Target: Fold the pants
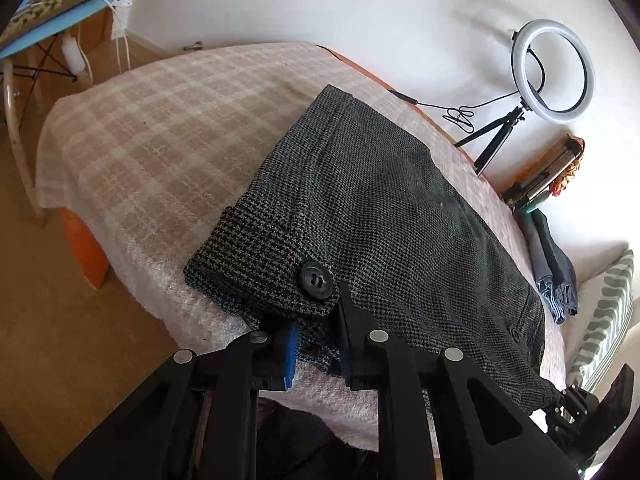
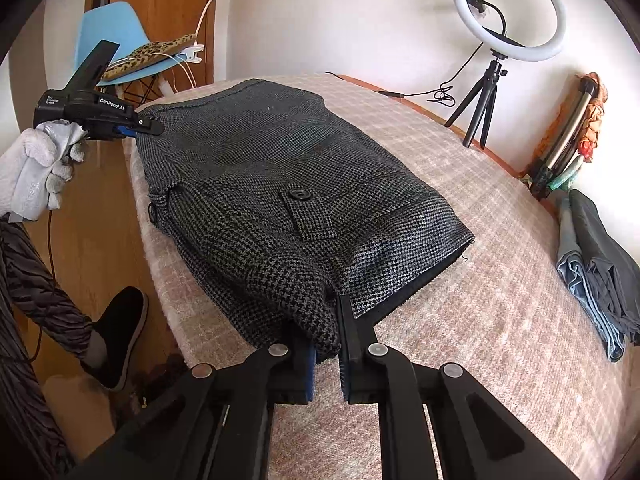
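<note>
On the checked cloth (image 2: 460, 240) of the desk lie the pants (image 2: 280, 200), folded, long axis running from the left gripper (image 1: 316, 344) to the right gripper (image 2: 326, 344). Each gripper's fingers pinch a near corner. A ring light (image 2: 508, 12) stands behind.

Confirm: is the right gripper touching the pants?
Touching. The right wrist view shows the right gripper closed on a bunched fold of the pants, cloth pinched between its fingers at the near edge.
</note>
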A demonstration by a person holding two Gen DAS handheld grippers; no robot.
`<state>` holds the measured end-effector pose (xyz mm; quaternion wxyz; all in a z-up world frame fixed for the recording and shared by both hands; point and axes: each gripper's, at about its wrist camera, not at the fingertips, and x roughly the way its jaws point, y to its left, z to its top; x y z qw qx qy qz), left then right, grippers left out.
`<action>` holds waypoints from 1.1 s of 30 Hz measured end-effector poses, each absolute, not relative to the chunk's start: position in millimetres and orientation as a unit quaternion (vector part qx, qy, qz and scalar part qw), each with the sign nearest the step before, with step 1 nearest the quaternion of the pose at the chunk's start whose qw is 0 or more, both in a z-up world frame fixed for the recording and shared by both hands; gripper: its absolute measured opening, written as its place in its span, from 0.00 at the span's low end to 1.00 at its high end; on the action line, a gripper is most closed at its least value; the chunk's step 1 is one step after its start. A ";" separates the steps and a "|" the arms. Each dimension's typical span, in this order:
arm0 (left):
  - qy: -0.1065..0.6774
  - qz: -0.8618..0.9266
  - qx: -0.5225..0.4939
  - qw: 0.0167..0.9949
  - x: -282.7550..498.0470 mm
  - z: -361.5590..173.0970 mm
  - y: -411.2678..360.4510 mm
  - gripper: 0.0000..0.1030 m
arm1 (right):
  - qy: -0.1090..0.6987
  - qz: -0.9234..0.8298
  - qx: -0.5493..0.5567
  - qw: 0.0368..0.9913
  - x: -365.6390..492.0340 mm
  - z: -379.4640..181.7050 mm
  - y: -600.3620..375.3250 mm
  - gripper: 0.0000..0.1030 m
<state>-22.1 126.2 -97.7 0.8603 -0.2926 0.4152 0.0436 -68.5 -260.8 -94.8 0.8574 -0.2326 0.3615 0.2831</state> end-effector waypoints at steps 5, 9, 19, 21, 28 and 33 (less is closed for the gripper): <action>0.423 0.055 -0.261 0.866 -27.6 -86.9 129.1 0.33 | 0.366 0.297 -0.251 0.845 -76.1 -101.2 -259.8 0.08; 0.453 0.046 -0.242 0.857 -29.3 -84.5 131.5 0.38 | 0.384 0.304 -0.231 0.841 -73.0 -102.8 -271.1 0.16; 0.420 0.059 -0.192 0.885 -45.7 -40.9 138.4 0.41 | 0.361 0.346 -0.062 0.864 -56.1 -58.6 -326.3 0.61; 0.412 0.037 -0.178 0.893 -36.0 -32.6 121.8 0.41 | 0.362 0.308 -0.031 0.879 -36.2 -56.8 -335.3 0.61; 0.417 -0.047 -0.144 0.896 7.2 -35.1 47.6 0.41 | 0.406 0.220 0.059 0.885 47.5 -75.9 -347.9 0.64; 0.416 -0.070 -0.132 0.897 44.4 -43.7 14.1 0.41 | 0.464 0.209 0.128 0.851 83.1 -108.9 -345.4 0.66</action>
